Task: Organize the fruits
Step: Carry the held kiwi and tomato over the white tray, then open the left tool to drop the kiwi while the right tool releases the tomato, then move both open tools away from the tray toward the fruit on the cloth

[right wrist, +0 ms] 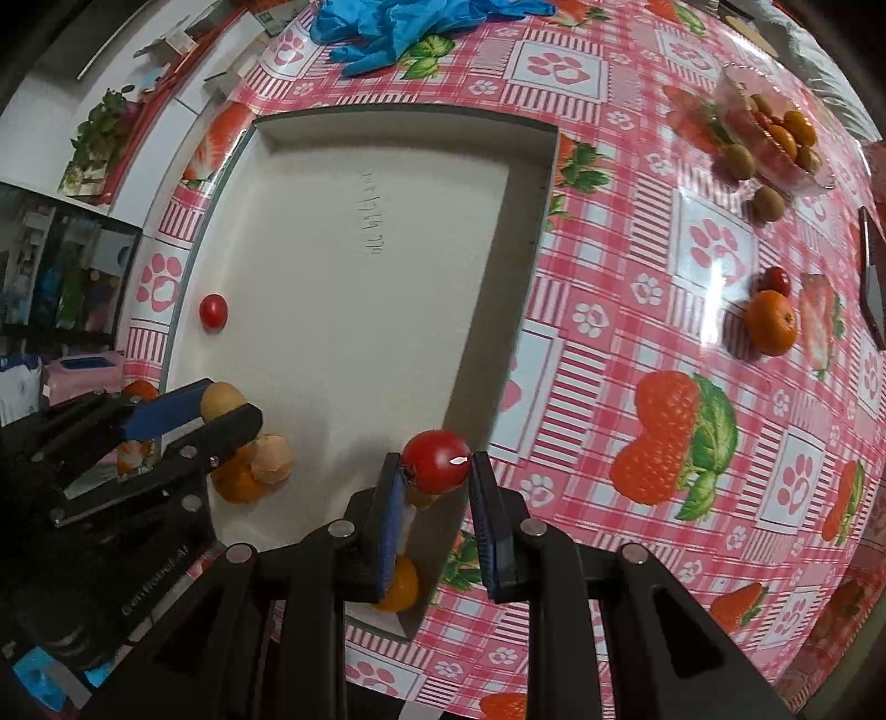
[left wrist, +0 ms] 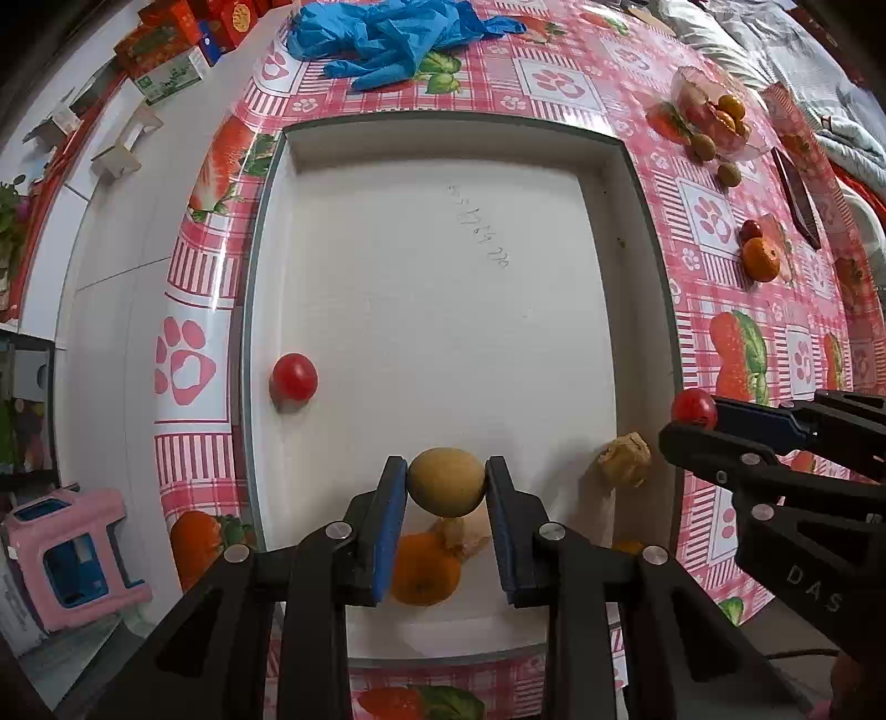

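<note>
Right, big pink checked tablecloth [right wrist: 653, 343] w/ strawberry and paw prints covers the table; on it sits a large white shallow tray [left wrist: 432, 310], taking up most of the left wrist view. Blue gloves [left wrist: 382, 39] lie bunched on the cloth beyond the tray's far edge. Left gripper [left wrist: 446, 481] is over the tray's near part, its blue pads clamped on a tan round fruit [left wrist: 446, 481], held above an orange [left wrist: 425, 570] and a papery brown husk resting on the tray floor. Right gripper [right wrist: 436, 462] is at the tray's near right corner, pads closed on a red tomato [right wrist: 436, 462], lifted over the rim. Clear plastic box [right wrist: 775, 138] far right on the cloth holds small oranges and brown fruits, two brown ones just outside it. A loose mandarin [right wrist: 771, 322] sits on the cloth w/ a small red fruit touching it. Another cherry tomato [left wrist: 293, 378] rests alone by the tray's left wall.
</note>
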`<state>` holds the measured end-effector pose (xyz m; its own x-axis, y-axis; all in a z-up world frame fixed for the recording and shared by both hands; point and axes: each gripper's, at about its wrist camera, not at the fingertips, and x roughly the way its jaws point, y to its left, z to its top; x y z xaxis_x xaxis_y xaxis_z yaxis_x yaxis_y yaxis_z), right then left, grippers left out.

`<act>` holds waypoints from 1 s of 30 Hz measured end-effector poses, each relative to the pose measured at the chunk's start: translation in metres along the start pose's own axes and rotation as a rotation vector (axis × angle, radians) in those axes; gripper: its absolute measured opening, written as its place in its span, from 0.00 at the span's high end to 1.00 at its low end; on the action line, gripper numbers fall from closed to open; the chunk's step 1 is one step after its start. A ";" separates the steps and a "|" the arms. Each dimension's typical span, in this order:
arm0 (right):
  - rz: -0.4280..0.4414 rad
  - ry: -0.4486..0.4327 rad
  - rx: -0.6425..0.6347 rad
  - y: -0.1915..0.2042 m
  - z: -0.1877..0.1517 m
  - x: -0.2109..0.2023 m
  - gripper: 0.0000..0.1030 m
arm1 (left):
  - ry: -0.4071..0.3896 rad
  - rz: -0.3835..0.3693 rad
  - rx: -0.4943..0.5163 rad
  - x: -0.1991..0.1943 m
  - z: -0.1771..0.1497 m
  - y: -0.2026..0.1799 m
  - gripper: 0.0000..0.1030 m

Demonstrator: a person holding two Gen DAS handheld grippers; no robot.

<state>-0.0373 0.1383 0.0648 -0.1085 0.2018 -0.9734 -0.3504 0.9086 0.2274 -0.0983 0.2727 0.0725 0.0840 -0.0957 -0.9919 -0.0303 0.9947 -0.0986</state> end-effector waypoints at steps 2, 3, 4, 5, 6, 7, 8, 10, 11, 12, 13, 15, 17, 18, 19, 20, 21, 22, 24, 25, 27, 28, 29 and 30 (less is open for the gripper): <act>0.004 0.004 0.001 0.002 0.002 0.003 0.75 | 0.004 0.003 0.003 0.002 0.001 -0.001 0.71; 0.005 0.007 0.001 0.003 0.004 0.006 0.75 | 0.006 0.005 0.005 0.003 0.001 -0.001 0.71; 0.006 0.009 0.002 0.004 0.005 0.007 0.76 | 0.008 0.006 0.006 0.005 0.002 -0.001 0.71; 0.008 0.014 0.002 0.005 0.006 0.010 0.75 | 0.010 0.008 0.006 0.006 0.003 -0.002 0.71; 0.009 0.018 0.001 0.006 0.007 0.012 0.75 | 0.013 0.010 0.007 0.008 0.003 -0.002 0.71; 0.009 0.025 -0.001 0.010 0.009 0.016 0.75 | 0.017 0.011 0.007 0.010 0.004 -0.003 0.71; 0.009 0.030 -0.004 0.011 0.010 0.018 0.75 | 0.020 0.011 0.007 0.011 0.004 -0.004 0.71; 0.007 0.039 -0.007 0.016 0.014 0.025 0.75 | 0.024 0.014 0.011 0.014 0.005 -0.006 0.71; 0.008 0.042 -0.008 0.019 0.019 0.028 0.75 | 0.024 0.015 0.014 0.015 0.005 -0.007 0.71; 0.009 0.043 -0.009 0.024 0.019 0.031 0.75 | 0.023 0.017 0.017 0.016 0.005 -0.008 0.70; 0.010 0.045 -0.011 0.025 0.020 0.032 0.75 | 0.025 0.017 0.020 0.017 0.006 -0.009 0.70; 0.010 0.045 -0.014 0.028 0.021 0.035 0.75 | 0.028 0.018 0.021 0.018 0.006 -0.011 0.70; 0.015 0.045 -0.013 0.025 0.016 0.035 0.75 | 0.031 0.021 0.022 0.020 0.005 -0.012 0.70; 0.018 0.047 -0.011 0.024 0.015 0.034 0.74 | 0.034 0.023 0.022 0.020 0.005 -0.013 0.70; 0.022 0.048 -0.010 0.023 0.014 0.034 0.72 | 0.036 0.023 0.022 0.021 0.003 -0.012 0.70; 0.029 0.047 -0.009 0.019 0.013 0.035 0.70 | 0.039 0.027 0.022 0.022 0.002 -0.013 0.70; 0.035 0.046 -0.009 0.018 0.013 0.035 0.61 | 0.042 0.027 0.022 0.023 0.002 -0.013 0.66; 0.022 0.041 -0.008 0.018 0.013 0.034 0.61 | 0.046 0.033 0.018 0.024 0.000 -0.013 0.62; 0.030 0.037 0.000 0.015 0.013 0.030 0.58 | 0.034 0.072 0.001 0.023 -0.003 -0.009 0.40; 0.034 0.035 0.008 0.013 0.013 0.029 0.53 | 0.024 0.076 -0.013 0.021 -0.004 -0.006 0.37; 0.052 0.026 0.015 0.011 0.012 0.026 0.49 | 0.023 0.061 -0.028 0.020 -0.006 -0.003 0.36; 0.054 0.020 0.016 0.012 0.011 0.024 0.45 | 0.025 0.056 -0.032 0.020 -0.006 -0.002 0.36; 0.043 0.013 0.016 0.011 0.011 0.022 0.42 | 0.026 0.063 -0.032 0.020 -0.007 -0.002 0.36; 0.037 0.006 0.016 0.011 0.010 0.021 0.38 | 0.026 0.072 -0.029 0.020 -0.008 -0.002 0.36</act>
<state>-0.0338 0.1560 0.0469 -0.1269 0.2330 -0.9642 -0.3316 0.9062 0.2626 -0.1042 0.2687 0.0526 0.0543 -0.0256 -0.9982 -0.0646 0.9975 -0.0291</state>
